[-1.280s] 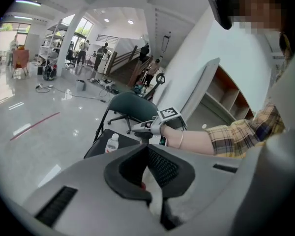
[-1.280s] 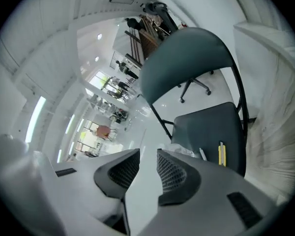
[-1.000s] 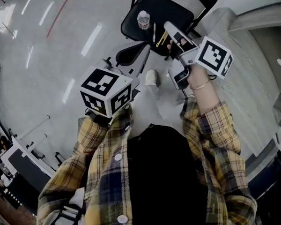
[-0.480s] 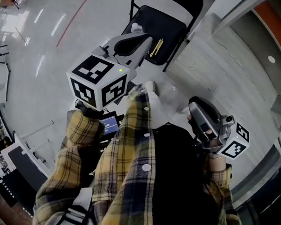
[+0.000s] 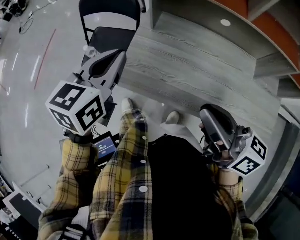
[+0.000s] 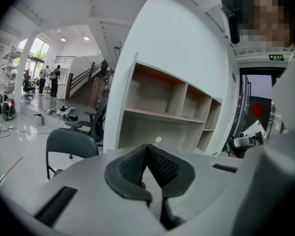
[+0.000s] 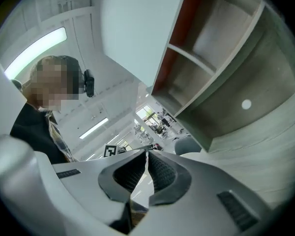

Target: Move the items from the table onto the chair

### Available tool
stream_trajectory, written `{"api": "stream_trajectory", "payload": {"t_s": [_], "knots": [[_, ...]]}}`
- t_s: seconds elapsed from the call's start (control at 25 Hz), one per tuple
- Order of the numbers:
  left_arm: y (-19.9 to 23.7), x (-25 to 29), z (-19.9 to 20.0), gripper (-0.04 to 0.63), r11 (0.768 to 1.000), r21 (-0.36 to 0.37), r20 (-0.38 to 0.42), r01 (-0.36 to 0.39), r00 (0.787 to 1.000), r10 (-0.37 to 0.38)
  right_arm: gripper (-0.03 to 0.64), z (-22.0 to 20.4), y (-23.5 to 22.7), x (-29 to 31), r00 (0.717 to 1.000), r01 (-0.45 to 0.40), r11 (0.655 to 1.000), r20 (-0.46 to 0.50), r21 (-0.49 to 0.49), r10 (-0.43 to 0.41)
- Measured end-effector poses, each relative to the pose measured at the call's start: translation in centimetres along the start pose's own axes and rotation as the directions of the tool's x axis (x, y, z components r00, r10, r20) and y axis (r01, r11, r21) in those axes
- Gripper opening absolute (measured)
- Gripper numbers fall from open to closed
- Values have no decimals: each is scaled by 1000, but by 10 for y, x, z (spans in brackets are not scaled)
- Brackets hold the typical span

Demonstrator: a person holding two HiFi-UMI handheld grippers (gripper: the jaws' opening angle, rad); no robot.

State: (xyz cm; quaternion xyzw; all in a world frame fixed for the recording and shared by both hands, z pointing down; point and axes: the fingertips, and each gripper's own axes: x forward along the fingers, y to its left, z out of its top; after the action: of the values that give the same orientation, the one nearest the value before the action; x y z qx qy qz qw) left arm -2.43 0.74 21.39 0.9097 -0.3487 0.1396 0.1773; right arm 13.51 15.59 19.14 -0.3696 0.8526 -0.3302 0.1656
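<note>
The black folding chair (image 5: 110, 31) stands at the top left of the head view, and its backrest (image 6: 71, 142) shows low in the left gripper view. A pale bottle top (image 5: 89, 50) peeks out at the seat's left edge, behind my left gripper (image 5: 117, 58). That gripper hovers in front of the chair, shut and empty (image 6: 146, 147). My right gripper (image 5: 206, 111) is held close to my right side, far from the chair. Its jaws have just been closing, and their tips now meet with nothing between them (image 7: 147, 152).
A pale wood-grain unit (image 5: 190, 71) with orange-backed open shelves (image 5: 270, 24) fills the top right. Shiny floor (image 5: 20, 84) spreads to the left. My shoes (image 5: 127, 104) point toward the unit. Office chairs and people (image 6: 49, 77) stand far off.
My right gripper pulled back from over the chair seat to my right side and its jaws closed. The left gripper rose. The chair slid to the top left as my view swung toward the shelves.
</note>
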Motion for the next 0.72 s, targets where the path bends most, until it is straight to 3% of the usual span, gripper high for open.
{"api": "stream_trajectory", "payload": {"t_s": [0.36,0.72], "knots": [[-126,60,-7,5,978,70,-42,196,980,-193,21,28,-38,-112,977,182,982,126,-52,-174],[-173,78,1,5,952,71,-56,298,954,-295,18,37,-55,-149,929,329,941,210,-84,-306]]}}
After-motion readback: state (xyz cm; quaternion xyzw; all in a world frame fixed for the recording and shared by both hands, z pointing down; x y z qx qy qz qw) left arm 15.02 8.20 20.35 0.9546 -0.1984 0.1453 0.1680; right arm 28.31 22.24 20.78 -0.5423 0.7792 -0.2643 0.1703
